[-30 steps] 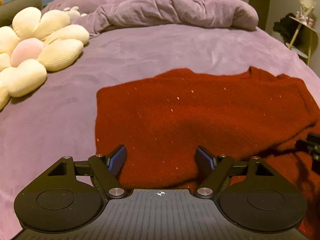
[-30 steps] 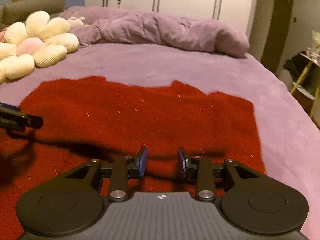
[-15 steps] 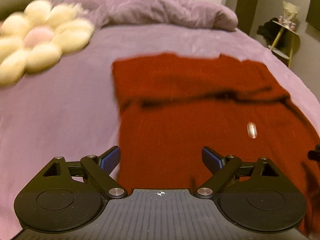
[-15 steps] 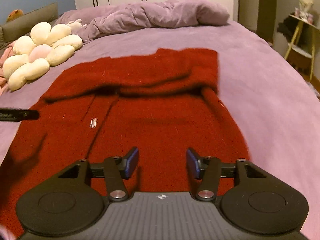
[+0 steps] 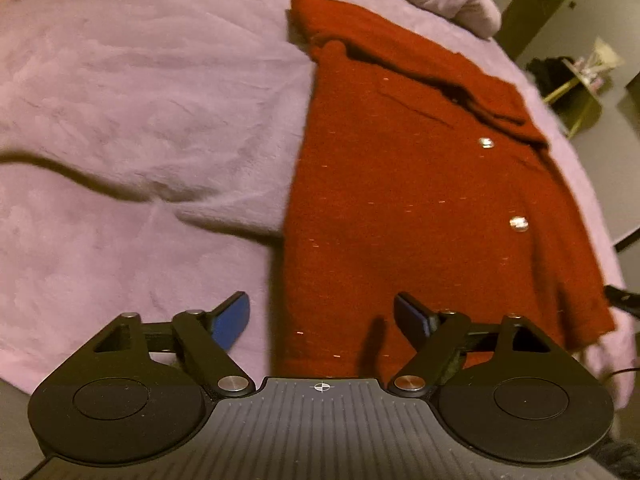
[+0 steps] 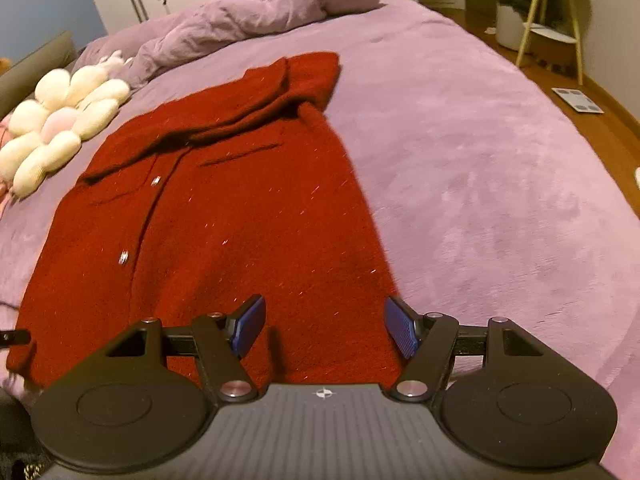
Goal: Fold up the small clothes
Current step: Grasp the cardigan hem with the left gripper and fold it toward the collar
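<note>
A red cardigan (image 6: 224,216) is lying front-up on the purple bed (image 6: 480,168), buttons showing down its placket, with its hem toward the near edge and its top toward the far side. The top portion, seemingly sleeves or collar area, is lying bunched and doubled over across the chest in a loose band, so one rough fold appears to be in place there. The lower body is spreading flat and unfolded.

The left tool (image 5: 322,322) is hovering with its jaws wide apart and gripping nothing, straddling the garment's left edge near the hem: one blue pad is sitting over bare bedding, the other over red knit. The right tool (image 6: 322,328) is likewise spread open and empty, poised over the near right corner of the hem, its right pad close to the cardigan's right edge. Whether either is touching the cloth is hard to tell.

Judging by this, the task is looking early to midway. The bunched band at the top is wanting tidying, and the sides and the hem are still needing to be brought over to make a compact bundle. Both tools seem placed for pinching the two hem corners.

A cream flower-shaped cushion (image 6: 52,128) is resting at the far left, and a rumpled duvet (image 6: 256,16) is lying along the far end of the bed.
</note>
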`<state>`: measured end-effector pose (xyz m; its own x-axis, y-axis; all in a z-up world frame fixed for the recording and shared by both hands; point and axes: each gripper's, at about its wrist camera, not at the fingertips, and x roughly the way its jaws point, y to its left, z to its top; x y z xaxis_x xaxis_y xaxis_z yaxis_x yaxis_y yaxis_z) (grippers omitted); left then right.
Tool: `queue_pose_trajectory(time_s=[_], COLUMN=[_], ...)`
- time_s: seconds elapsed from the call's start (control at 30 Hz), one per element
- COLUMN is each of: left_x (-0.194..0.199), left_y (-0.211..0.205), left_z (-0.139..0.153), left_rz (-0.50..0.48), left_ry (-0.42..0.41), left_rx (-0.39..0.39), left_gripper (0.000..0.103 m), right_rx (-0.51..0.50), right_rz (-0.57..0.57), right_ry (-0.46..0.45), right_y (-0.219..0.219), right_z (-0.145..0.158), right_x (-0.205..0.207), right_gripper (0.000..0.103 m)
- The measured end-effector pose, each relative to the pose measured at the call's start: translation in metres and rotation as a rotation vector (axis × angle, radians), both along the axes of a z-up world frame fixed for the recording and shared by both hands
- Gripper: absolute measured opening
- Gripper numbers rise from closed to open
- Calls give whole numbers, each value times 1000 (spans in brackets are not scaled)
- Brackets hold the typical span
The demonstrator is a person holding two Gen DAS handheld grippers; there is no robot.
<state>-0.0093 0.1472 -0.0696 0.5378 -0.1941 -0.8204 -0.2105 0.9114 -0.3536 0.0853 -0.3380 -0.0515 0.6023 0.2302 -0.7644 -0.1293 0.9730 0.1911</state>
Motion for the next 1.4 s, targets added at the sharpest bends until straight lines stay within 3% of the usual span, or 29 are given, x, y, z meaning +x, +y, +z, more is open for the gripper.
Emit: queue_pose_trajectory(time_s=[0.07,0.13,0.23,0.3,0.37,0.43,0.53,0.6,0.63,0.7,0.73,0.77,0.93,1.03,1.13,1.2,1.3,1.4], left_x=[2,6,7,7,8,11,16,20,21,25,27,28,40,58,85,104,133,161], left_y=[1,3,6,8,8,8,0,-5,-8,-10,-10,-8,-6,0,4,10,23,41], left_z=[-2,-9,-11,-11,-12,-11,-13,-14,-15,-15,-14,-12,23,51,72,77,73,58], left_rz=[-17,-9,-14,-29,-46,-64,-114,-144,-157,-171,-174,-176,-222,-186,-145,-102,13,134], left_ry=[-2,29,23,20,19,20,40,55,60,70,74,72,-31,-145,-242,-276,-285,-263], left_rx=[-46,-68,-127,-175,-178,-189,-181,-164,-155,-144,-148,-166,-312,-410,-409,-391,-363,-354], left_gripper=[77,67,48,29,24,24,45,47,46,22,15,12,11,11,11,11,11,11], right_rx=[-4,23,56,69,78,94,114,132,125,93,76,76,271,397,472,478,479,391], right_rz=[-7,-8,-3,11,16,15,22,39,52,78,95,117,146,144,132,123,74,24], right_ry=[15,67,86,84,89,105,139,154,157,157,160,166,222,225,186,139,81,15], right_y=[-3,-9,-16,-20,-24,-28,-31,-31,-29,-24,-22,-21,-24,-19,-5,6,18,33], right_z=[-3,-14,-17,-14,-13,-14,-17,-19,-19,-18,-17,-15,0,12,24,31,34,33], right_x=[0,4,2,1,2,4,11,16,17,18,18,19,32,51,78,98,132,165], right_gripper=[66,65,53,39,33,33,36,44,44,38,33,21,17,16,15,14,1,1])
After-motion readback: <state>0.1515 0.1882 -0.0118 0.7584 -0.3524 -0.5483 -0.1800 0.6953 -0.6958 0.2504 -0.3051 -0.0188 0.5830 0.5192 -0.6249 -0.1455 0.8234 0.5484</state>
